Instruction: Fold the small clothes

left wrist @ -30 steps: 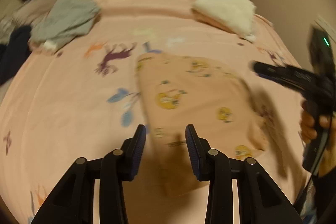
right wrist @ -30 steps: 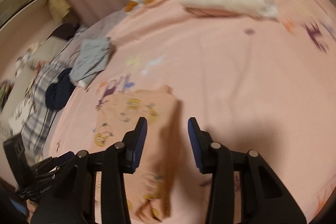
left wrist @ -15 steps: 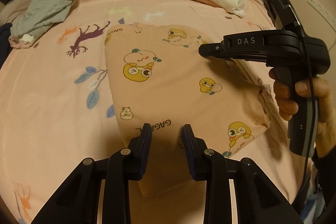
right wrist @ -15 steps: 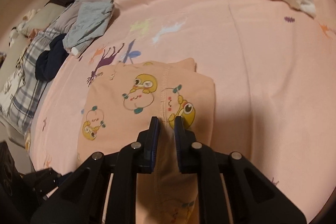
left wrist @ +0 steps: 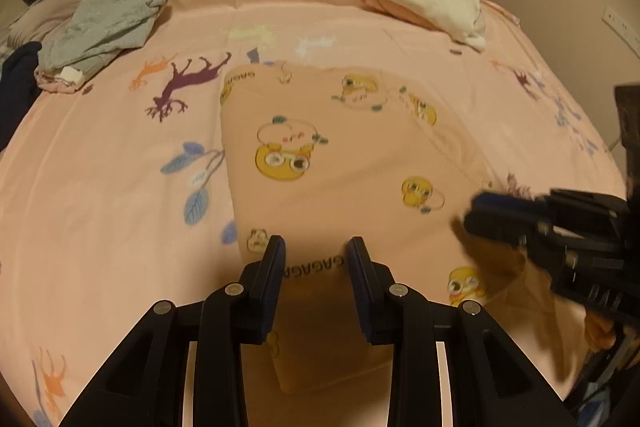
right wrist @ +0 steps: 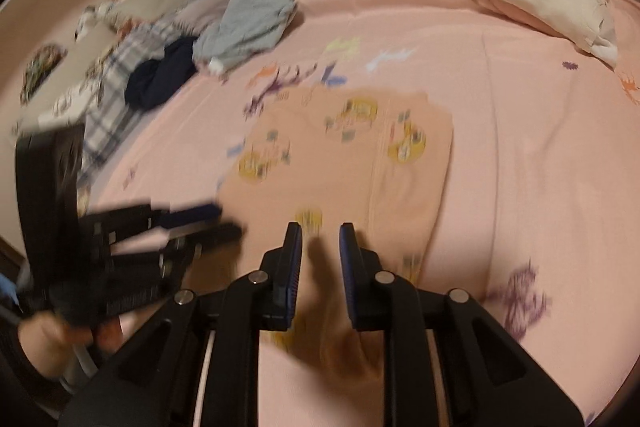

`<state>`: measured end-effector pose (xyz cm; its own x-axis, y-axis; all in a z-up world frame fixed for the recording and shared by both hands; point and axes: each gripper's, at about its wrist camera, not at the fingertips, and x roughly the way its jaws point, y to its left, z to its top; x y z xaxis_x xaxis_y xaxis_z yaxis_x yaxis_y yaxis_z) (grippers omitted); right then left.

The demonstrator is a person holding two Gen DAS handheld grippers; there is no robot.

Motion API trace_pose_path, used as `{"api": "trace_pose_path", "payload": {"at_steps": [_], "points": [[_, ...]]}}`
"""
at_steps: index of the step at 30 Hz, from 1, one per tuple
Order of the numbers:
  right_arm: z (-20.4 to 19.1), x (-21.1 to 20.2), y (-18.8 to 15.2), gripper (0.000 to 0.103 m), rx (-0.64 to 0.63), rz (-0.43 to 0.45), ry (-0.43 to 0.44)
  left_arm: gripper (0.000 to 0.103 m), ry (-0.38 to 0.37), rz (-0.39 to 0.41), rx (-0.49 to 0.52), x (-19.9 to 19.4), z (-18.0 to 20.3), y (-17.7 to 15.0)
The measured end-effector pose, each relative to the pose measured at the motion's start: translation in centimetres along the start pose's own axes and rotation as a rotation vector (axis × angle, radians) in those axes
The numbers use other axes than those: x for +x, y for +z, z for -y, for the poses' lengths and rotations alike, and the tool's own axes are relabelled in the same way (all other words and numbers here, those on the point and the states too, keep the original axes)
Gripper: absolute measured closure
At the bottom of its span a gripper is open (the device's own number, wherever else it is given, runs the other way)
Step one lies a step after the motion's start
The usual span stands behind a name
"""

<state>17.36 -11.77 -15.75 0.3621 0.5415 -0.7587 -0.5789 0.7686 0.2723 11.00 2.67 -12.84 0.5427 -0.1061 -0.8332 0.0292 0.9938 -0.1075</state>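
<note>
Jaws of the left gripper (left wrist: 316, 247) and right gripper (right wrist: 320, 233) gaped over the peach garment (left wrist: 340, 155) — best pinch both near corners together.

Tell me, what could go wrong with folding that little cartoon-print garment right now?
1. The peach cartoon-print garment nearly matches the pink bedsheet, so its edges may be easy to misjudge.
2. Both the left gripper and right gripper are open above the near edge; a shallow pinch could catch only the top layer and undo the fold.
3. The right wrist view is motion-blurred, so a fast approach might drag the cloth askew.
</note>
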Motion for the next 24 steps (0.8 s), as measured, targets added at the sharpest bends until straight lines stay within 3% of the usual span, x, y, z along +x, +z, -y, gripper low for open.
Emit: {"api": "trace_pose_path", "payload": {"at_steps": [4, 11, 13, 15, 16, 20, 22, 24], "points": [[-0.6, 0.9, -2.3, 0.088, -0.078, -0.061, -0.11, 0.071, 0.012, -0.002, 0.001, -0.2, 0.1, -0.5], [-1.0, -1.1, -2.8, 0.082, -0.085, -0.059, -0.136, 0.071, 0.047, -0.005, -0.003, -1.9, 0.7, -1.0], [-1.3, -2.0, -2.9, 0.078, -0.077, -0.047, -0.136, 0.059, 0.062, 0.003, -0.008, -2.9, 0.8, -1.0], [-1.8, -3.2, -2.9, 0.056, -0.057, -0.028, -0.137, 0.041, 0.072, 0.02, -0.011, -3.9, 1.0, -0.9], [-2.0, -3.9, -2.9, 0.051, -0.051, -0.013, -0.139, 0.034, 0.076, 0.03, -0.01, -4.5, 1.1, -0.9], [-3.3, -6.3, -2.4, 0.037, -0.043, 0.026, -0.171, 0.03, 0.097, 0.059, -0.013, -6.9, 1.7, -0.5], [-3.9, -7.6, -1.9, 0.026, -0.036, 0.049, -0.194, 0.016, 0.102, 0.064, -0.026, -8.2, 1.8, -0.3], [-4.1, -8.7, -1.5, 0.012, -0.024, 0.075, -0.197, 0.008, 0.108, 0.069, -0.042, -9.2, 1.9, -0.2]]}}
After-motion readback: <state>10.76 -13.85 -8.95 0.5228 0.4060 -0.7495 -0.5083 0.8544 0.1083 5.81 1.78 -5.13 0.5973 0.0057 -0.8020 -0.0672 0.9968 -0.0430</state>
